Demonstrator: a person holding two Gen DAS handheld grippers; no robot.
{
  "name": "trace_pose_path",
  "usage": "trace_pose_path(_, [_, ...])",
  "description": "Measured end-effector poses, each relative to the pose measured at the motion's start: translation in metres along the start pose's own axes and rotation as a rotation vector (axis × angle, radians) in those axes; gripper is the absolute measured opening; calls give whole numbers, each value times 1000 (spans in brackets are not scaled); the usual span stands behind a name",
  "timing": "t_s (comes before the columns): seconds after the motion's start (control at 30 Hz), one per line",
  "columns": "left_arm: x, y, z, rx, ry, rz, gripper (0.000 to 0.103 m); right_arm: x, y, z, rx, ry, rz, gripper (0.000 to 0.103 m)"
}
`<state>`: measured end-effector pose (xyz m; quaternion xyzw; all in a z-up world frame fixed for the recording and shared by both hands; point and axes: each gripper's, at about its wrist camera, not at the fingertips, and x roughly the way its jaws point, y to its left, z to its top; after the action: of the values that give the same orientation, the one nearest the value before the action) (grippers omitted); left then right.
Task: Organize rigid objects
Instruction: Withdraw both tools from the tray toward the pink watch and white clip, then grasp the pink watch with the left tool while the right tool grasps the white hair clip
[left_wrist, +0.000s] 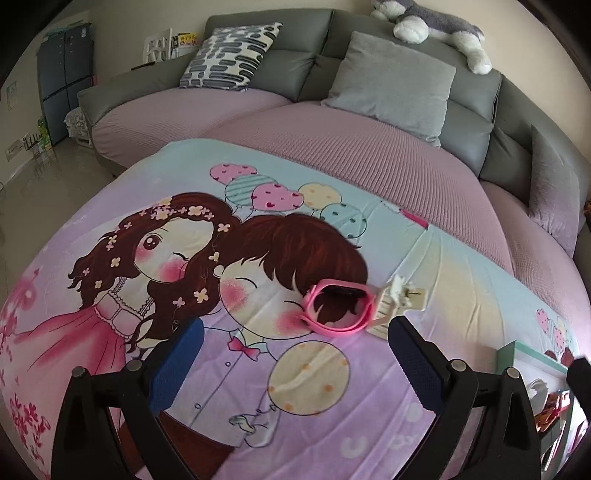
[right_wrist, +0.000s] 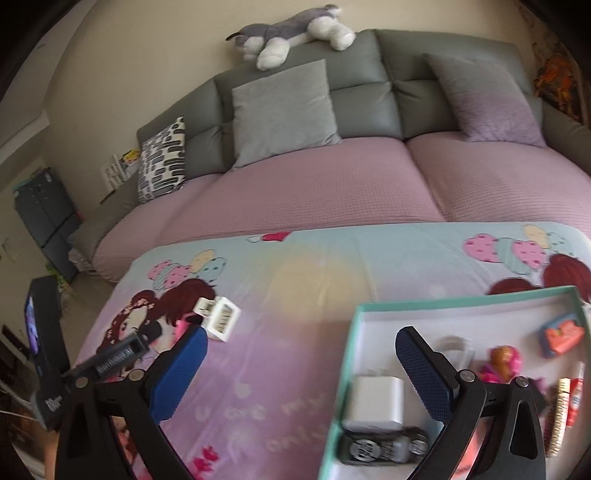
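Left gripper (left_wrist: 295, 363) spread wide, nothing between the blue pads (left_wrist: 176, 363), low over the cartoon-print cloth (left_wrist: 110, 369). Just ahead of its right finger on the cloth: pink watch (left_wrist: 338, 308), strap looped, touching a white clip (left_wrist: 397, 301). Right gripper (right_wrist: 301, 373) also spread wide, holding nothing, its right finger over the teal-rimmed box (right_wrist: 458, 295). In the box: white charger (right_wrist: 376, 400), black 2-dial gadget (right_wrist: 384, 448), pink doll (right_wrist: 502, 363), red pouch (right_wrist: 563, 332). Sofa (right_wrist: 332, 184) behind, plush dog (right_wrist: 295, 33) on its backrest.
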<state>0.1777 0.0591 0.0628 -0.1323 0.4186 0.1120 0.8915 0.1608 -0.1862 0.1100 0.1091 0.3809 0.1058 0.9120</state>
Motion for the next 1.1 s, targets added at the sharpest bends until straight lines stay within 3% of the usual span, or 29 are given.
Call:
trace_pose_path(0.2, [23, 9, 2, 22, 48, -30, 100, 57, 29, 13, 0, 87, 92, 103])
trace_pose_path(0.67, [66, 22, 7, 36, 100, -17, 100, 139, 77, 6, -93, 224, 111, 97])
trace_pose_path(0.9, [74, 14, 11, 70, 110, 7, 100, 156, 78, 3, -77, 245, 91, 83])
trace_pose_path(1.03, [76, 9, 11, 96, 104, 18, 99, 156, 76, 3, -76, 237, 83, 67])
trace_pose_path(1.07, [76, 8, 11, 103, 103, 20, 97, 155, 74, 3, -70, 231, 87, 65])
trace_pose_path(1.1, [76, 6, 11, 108, 101, 19, 87, 154, 73, 4, -64, 224, 90, 61])
